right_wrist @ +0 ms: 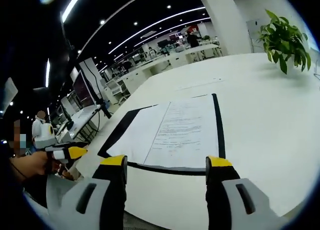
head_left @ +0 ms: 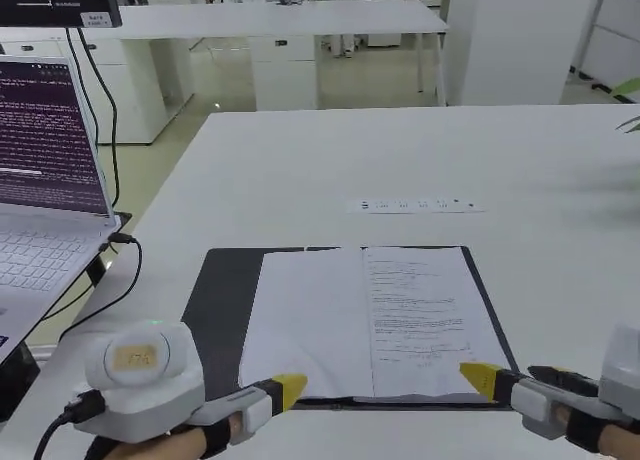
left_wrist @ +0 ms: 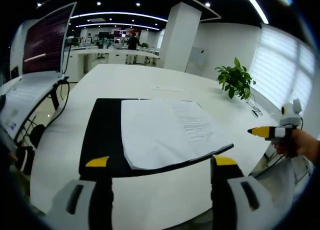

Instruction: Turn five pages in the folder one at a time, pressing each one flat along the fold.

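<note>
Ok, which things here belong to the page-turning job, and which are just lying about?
For the job: black folder, printed page, blank page, left gripper, right gripper, both open.
Lying about: laptop, cable, potted plant, small strip beyond the folder.
</note>
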A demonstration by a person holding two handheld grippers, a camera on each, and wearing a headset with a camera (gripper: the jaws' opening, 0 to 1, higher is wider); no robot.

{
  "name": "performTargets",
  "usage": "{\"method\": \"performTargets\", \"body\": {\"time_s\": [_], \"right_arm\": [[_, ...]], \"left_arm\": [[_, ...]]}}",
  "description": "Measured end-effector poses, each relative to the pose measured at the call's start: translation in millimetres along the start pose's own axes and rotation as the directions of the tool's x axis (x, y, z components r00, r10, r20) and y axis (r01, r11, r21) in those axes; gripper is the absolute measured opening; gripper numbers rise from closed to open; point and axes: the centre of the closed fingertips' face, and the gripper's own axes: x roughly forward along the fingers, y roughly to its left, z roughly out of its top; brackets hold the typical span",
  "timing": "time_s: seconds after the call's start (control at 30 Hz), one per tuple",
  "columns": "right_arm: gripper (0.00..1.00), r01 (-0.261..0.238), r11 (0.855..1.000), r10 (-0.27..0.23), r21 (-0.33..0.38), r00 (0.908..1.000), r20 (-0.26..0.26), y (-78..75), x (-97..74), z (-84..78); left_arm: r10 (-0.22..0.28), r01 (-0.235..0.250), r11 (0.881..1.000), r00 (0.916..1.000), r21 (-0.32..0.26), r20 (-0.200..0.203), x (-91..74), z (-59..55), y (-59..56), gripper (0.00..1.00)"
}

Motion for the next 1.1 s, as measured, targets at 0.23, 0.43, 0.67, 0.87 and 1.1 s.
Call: {"method": "performTargets", "body": {"time_s": [0.23, 0.43, 0.67, 0.87, 1.1], "right_arm": [[0.83, 0.000, 0.994, 0.003, -0.111, 0.9996, 0.029, 1.5, -10.3, 2.2], [0.92, 0.024, 0.982, -0.009, -0.187, 0.9968, 0.079, 4.5, -22.4, 11.3], [1.00, 0.012, 0.959, 0.018, -0.283, 0.9943, 0.105, 11.5, -30.8, 12.8], [1.00, 0.004, 0.953, 0.025, -0.303, 0.9954, 0.093, 14.3, -34.9, 7.7], [1.00, -0.003, 0.943, 0.030, -0.334, 0.9966, 0.077, 16.5, -32.6, 4.6]], "left_arm": [[0.008, -0.008, 0.998, 1.0000, 0.065, 0.000, -14.5, -1.3, 1.4, 0.90], [0.015, -0.019, 0.993, 0.9993, 0.119, 0.034, -28.9, 5.1, 0.2, 0.98], [-0.013, 0.003, 0.978, 0.9988, 0.209, 0.046, -37.1, 5.3, -6.4, 0.99], [-0.018, 0.008, 0.978, 0.9987, 0.208, 0.047, -40.4, 5.4, -7.4, 0.99], [-0.010, 0.005, 0.973, 0.9997, 0.231, 0.023, -36.8, 1.1, -7.9, 0.99]]}}
